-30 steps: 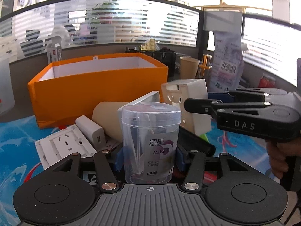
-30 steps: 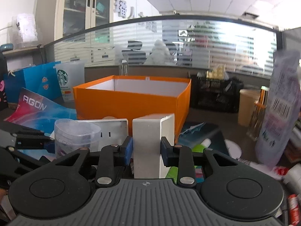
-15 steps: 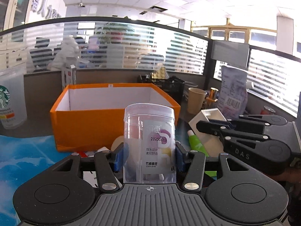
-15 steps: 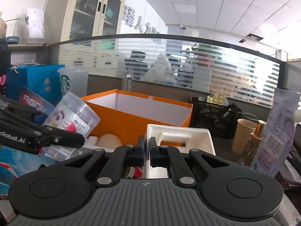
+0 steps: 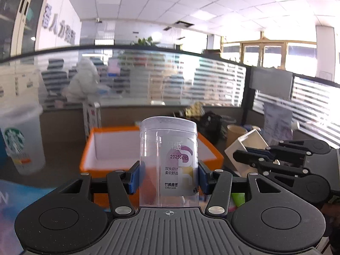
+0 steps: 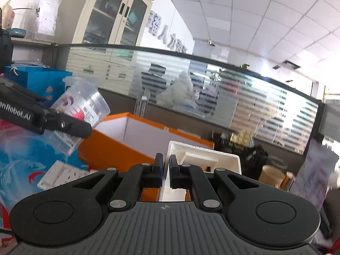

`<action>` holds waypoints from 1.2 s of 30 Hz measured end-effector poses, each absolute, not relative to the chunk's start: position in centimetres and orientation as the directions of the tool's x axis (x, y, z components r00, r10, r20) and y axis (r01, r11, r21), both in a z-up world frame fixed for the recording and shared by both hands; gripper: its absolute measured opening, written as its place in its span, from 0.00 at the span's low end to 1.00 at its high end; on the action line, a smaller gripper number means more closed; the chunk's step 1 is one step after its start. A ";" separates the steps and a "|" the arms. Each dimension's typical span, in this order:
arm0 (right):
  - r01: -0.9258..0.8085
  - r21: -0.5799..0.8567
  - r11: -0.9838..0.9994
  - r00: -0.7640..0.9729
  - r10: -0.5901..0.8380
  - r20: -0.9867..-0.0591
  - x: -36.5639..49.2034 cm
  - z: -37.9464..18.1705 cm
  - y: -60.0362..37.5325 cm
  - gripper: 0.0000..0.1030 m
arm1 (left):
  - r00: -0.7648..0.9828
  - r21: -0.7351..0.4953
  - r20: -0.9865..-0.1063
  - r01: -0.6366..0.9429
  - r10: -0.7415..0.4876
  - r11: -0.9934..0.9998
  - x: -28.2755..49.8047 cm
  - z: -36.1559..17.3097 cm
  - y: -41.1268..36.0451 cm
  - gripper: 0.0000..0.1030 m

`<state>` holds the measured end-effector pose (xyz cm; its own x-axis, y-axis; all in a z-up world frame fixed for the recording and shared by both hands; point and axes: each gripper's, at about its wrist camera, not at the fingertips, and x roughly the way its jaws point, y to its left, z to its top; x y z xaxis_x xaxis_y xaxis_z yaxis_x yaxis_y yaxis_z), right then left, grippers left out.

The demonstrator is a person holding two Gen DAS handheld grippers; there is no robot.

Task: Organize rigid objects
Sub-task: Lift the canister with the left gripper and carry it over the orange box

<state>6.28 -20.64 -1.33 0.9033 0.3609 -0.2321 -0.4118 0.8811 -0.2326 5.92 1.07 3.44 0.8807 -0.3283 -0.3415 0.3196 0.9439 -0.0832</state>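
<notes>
My left gripper [image 5: 168, 177] is shut on a clear plastic cotton-swab jar [image 5: 168, 161], held upright in the air before the open orange box [image 5: 106, 165]. In the right wrist view the same jar [image 6: 81, 116] shows tilted at the left, above the table. My right gripper [image 6: 166, 174] is shut on the thin side wall of a white plastic wall box [image 6: 204, 161], lifted near the orange box [image 6: 119, 148]. That white wall box [image 5: 248, 146] and the right gripper [image 5: 240, 156] appear at the right of the left wrist view.
A white socket plate [image 6: 63, 175] lies on the blue mat [image 6: 19, 165]. A Starbucks cup [image 5: 19, 140] stands left of the orange box. A paper cup [image 5: 234, 135], a black basket [image 6: 252, 155] and a printed bag [image 6: 314, 174] crowd the right side.
Both grippers rose with their loads. The right jaws went from gripping the white box across its width to clamping its thin wall, and the box rolled over.
</notes>
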 end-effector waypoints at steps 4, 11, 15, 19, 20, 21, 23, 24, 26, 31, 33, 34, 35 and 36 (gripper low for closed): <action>-0.420 -0.261 0.869 0.904 0.374 -0.208 7.2 0.0 -19.8 0.05 | 0.899 -0.065 -0.311 0.303 -0.308 0.951 6.7 5.0 1.9 0.49; -0.438 -0.290 0.851 0.898 0.400 -0.184 9.8 2.3 -18.4 0.05 | 0.923 -0.019 -0.265 0.283 -0.278 0.959 9.0 7.9 2.5 0.49; -0.447 -0.289 0.846 0.894 0.412 -0.176 11.3 3.2 -17.8 0.05 | 0.931 -0.001 -0.245 0.280 -0.272 0.960 10.8 9.3 2.5 0.49; -0.459 -0.283 0.842 0.888 0.426 -0.174 12.9 4.2 -17.2 0.05 | 0.932 -0.006 -0.239 0.279 -0.272 0.960 12.5 9.9 2.6 0.49; -0.462 -0.284 0.840 0.886 0.428 -0.176 13.3 4.3 -16.9 0.05 | 0.931 -0.010 -0.241 0.279 -0.273 0.960 13.0 9.9 2.7 0.49; -0.465 -0.283 0.839 0.885 0.430 -0.177 13.7 4.4 -16.8 0.05 | 0.929 -0.015 -0.247 0.280 -0.274 0.960 13.6 9.8 2.7 0.49; -0.470 -0.282 0.837 0.882 0.433 -0.185 14.5 4.6 -16.4 0.05 | 0.927 -0.020 -0.259 0.275 -0.271 0.961 14.8 9.7 2.6 0.49; -0.471 -0.282 0.836 0.881 0.433 -0.188 14.9 4.5 -16.2 0.05 | 0.925 -0.024 -0.268 0.273 -0.269 0.962 15.5 9.5 2.6 0.49; -0.474 -0.281 0.835 0.879 0.432 -0.200 15.8 4.5 -15.8 0.05 | 0.921 -0.034 -0.283 0.269 -0.267 0.963 16.5 9.3 2.9 0.49; -0.483 -0.266 0.834 0.871 0.428 -0.241 18.0 3.7 -15.4 0.05 | 0.903 -0.063 -0.345 0.250 -0.256 0.966 19.7 7.4 3.4 0.49; -0.486 -0.267 0.832 0.868 0.422 -0.262 18.9 3.1 -15.0 0.05 | 0.895 -0.071 -0.370 0.240 -0.249 0.968 20.7 6.5 3.6 0.49; -0.488 -0.261 0.833 0.865 0.421 -0.274 19.4 2.8 -14.8 0.05 | 0.891 -0.075 -0.381 0.235 -0.246 0.969 21.0 5.9 3.7 0.49; -0.491 -0.257 0.832 0.861 0.421 -0.284 19.8 2.5 -14.7 0.05 | 0.888 -0.081 -0.391 0.229 -0.242 0.970 21.4 5.4 3.8 0.49; -0.495 -0.253 0.831 0.858 0.420 -0.297 20.2 2.1 -14.5 0.05 | 0.885 -0.084 -0.401 0.224 -0.239 0.971 21.7 4.9 3.9 0.49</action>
